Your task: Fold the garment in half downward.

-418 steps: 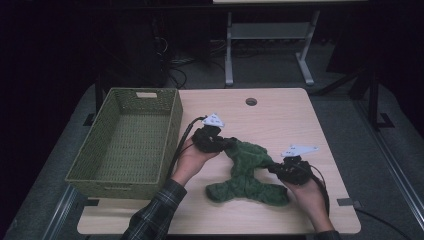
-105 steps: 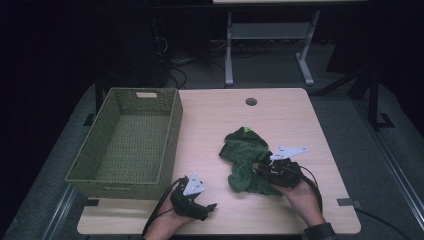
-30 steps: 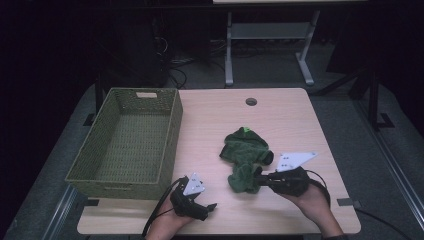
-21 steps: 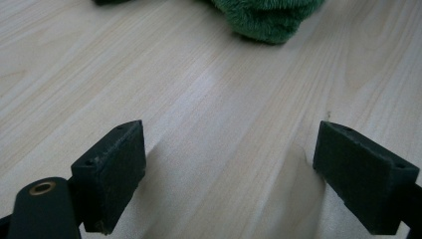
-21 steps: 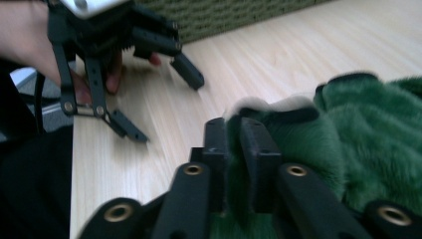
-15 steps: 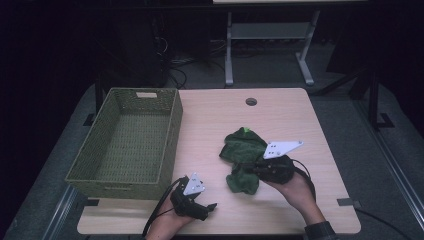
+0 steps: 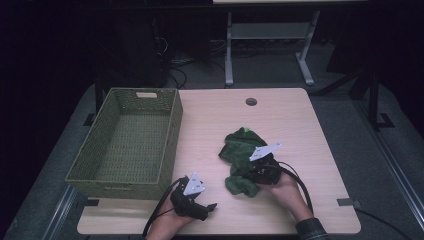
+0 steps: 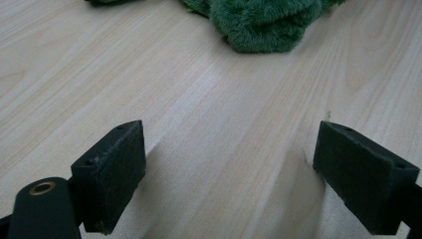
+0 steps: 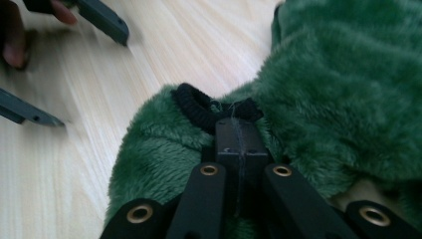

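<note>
A green fleece garment [image 7: 241, 146] lies bunched right of the table's middle. My right gripper [image 7: 241, 176] rests on its lower fold and points left, with the hand behind it. In the right gripper view its jaws are pressed together [image 9: 237, 144] at the garment's black cuff [image 9: 199, 105], pinching the green fleece [image 9: 338, 84]. My left gripper [image 7: 209, 207] sits low by the front edge, left of the garment. Its jaws stand wide open [image 8: 229, 164] over bare wood, the garment's nearest fold [image 8: 259, 25] lying a little ahead of them.
A woven olive basket [image 7: 170, 145] with nothing inside stands at the table's left. A round cable hole [image 7: 251, 101] is near the far edge. Bare wood [image 7: 295, 125] runs along the right side. The left gripper's open jaw [image 9: 102, 19] appears beyond the garment in the right gripper view.
My right gripper has moved left and slightly down over the garment, drawing the lower fold with it. The left gripper has stayed where it was.
</note>
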`<state>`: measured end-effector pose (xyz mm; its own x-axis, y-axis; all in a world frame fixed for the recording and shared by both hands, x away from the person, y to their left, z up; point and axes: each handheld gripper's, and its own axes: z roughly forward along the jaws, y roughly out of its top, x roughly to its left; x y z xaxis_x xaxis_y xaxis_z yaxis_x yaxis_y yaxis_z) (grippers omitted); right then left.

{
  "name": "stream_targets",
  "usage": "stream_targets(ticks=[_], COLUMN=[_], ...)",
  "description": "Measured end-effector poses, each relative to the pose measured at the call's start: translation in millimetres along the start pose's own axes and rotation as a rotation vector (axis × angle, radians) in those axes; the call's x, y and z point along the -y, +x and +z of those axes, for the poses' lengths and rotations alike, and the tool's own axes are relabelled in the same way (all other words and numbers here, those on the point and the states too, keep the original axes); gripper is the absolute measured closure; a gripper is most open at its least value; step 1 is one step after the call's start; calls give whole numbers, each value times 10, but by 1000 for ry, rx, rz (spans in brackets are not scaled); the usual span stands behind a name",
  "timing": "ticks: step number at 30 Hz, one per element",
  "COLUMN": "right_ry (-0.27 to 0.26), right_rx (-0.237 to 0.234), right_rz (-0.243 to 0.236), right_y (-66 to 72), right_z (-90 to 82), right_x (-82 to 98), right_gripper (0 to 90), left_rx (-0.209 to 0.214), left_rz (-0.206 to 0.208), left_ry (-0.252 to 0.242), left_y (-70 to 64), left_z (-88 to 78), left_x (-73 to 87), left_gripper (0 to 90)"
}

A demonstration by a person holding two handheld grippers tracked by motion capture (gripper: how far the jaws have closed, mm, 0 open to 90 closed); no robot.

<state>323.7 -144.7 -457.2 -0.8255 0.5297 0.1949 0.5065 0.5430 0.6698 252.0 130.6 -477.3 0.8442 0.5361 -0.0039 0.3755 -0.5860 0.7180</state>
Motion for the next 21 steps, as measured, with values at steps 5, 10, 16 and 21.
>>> stream_targets(ticks=[5, 10, 16, 21], right_ry=[14, 21, -27, -70], right_rx=[-21, -36, -22, 3], right_rz=[36, 42, 30, 18], right_y=[-22, -11, 1, 5], right_z=[13, 1, -83, -260], right_x=[48, 62, 32, -41], right_gripper=[900, 900, 844, 741], left_rx=[-1, -4, -12, -15], left_rz=[1, -2, -11, -16], left_ry=[1, 1, 2, 31], left_y=[0, 2, -1, -2], left_z=[1, 7, 20, 50], left_x=[-1, -7, -23, -99], left_gripper=[126, 126, 126, 140])
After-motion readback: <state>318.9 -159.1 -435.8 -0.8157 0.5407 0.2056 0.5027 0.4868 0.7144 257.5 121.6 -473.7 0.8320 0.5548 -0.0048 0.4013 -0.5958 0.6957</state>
